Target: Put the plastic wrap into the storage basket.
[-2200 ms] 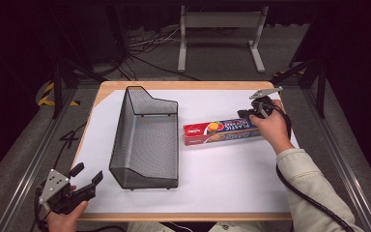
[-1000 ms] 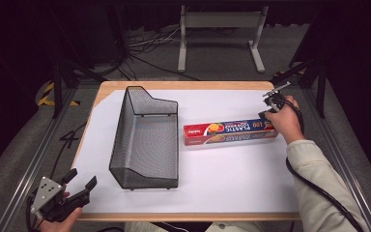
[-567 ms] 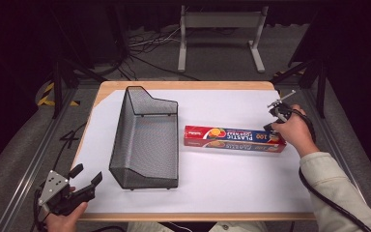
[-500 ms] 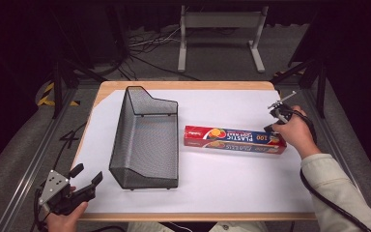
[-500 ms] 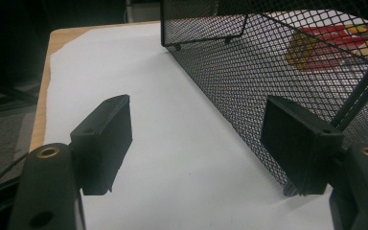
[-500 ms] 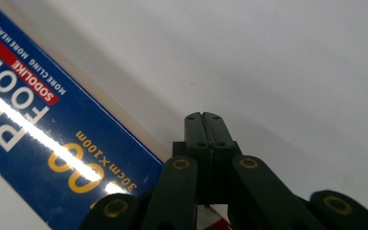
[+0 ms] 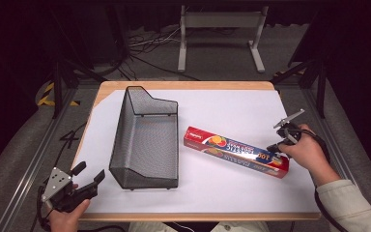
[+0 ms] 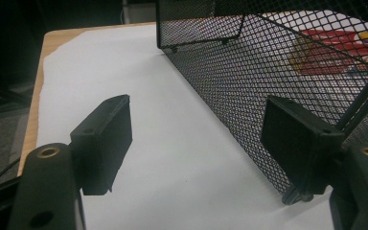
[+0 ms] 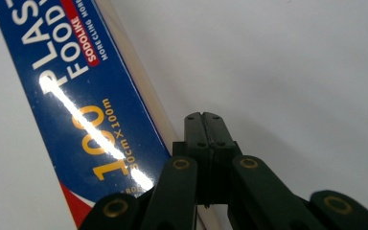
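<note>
Just now the plastic food wrap box [image 7: 236, 152] lies slantwise on the white sheet [image 7: 232, 108] that covers the bench [image 7: 183, 85], its red end near the wire mesh basket [image 7: 146, 140] and its other end at the right tongs [image 7: 276, 147]. In the right gripper view those tongs [image 9: 204, 117] are closed, pads pressed flat together with nothing between them, their tips at the box's long edge [image 9: 76, 96]; whether they actually touch it is hard to make out, since the hand [image 7: 305, 152] covers the contact in the high view. The box runs off the frame in that close view, so only part of its lettering and a large "100" can be read. The left tongs [image 7: 88, 178] sit at the bench's near left corner, jaws standing wide apart and holding nothing. In the left gripper view the left tongs [image 8: 196, 139] face the basket's long side [image 8: 249, 81], with the right pad overlapping its lower corner; the box shows merely as a red and yellow blur through the mesh [image 8: 335, 48]. Both forearms are cut off at the bottom edge of the high view.
</note>
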`<state>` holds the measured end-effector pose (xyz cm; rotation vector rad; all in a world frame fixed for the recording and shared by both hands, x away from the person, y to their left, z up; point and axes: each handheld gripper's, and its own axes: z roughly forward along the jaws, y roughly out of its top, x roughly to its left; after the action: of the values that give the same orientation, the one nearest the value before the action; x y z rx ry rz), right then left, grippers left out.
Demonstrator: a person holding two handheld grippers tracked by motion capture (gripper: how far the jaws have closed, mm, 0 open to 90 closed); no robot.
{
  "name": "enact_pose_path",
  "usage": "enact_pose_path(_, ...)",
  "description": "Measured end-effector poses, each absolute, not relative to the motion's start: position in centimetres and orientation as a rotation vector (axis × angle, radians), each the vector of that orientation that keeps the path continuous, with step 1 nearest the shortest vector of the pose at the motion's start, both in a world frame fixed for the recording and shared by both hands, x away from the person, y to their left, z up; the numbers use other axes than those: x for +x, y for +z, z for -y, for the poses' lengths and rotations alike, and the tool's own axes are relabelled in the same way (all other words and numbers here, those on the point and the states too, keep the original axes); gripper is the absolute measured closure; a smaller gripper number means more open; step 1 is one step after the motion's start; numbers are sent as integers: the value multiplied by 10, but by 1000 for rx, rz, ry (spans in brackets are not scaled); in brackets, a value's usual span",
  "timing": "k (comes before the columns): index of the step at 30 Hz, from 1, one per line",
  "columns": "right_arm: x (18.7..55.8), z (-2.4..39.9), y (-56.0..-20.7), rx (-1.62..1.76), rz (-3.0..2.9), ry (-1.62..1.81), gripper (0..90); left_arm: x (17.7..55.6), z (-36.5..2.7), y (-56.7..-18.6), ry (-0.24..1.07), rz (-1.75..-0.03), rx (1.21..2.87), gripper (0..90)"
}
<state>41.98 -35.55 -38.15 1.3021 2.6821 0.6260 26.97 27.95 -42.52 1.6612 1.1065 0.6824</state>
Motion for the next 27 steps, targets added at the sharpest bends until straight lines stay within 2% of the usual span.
enact_pose_path(7, 401, 353, -383, 1246, -2723, 659, 900, 269, -280, -425, 684, -1112, 1662, 270)
enact_pose_path(13, 400, 359, -382, 1238, -2678, 739, 900, 269, -281, -425, 684, -1116, 1657, 270)
enact_pose_path(18, 391, 363, -364, 1124, -2559, 922, 899, 269, -280, -425, 684, -1116, 1658, 270)
enact_pose_path(20, 386, 363, -358, 1094, -2510, 1009, 843, 269, -281, -425, 685, -1115, 1660, 270)
enact_pose_path(21, 386, 363, -358, 1094, -2510, 1009, 843, 269, -281, -425, 685, -1115, 1660, 270)
enact_pose_path(23, 379, 361, -351, 1013, -2432, 1129, 751, 269, -280, -425, 687, -1116, 1655, 270)
enact_pose_path(25, 375, 358, -348, 974, -2374, 1236, 695, 269, -280, -425, 687, -1117, 1656, 270)
enact_pose_path(27, 371, 354, -346, 939, -2317, 1320, 581, 269, -280, -425, 686, -1116, 1657, 270)
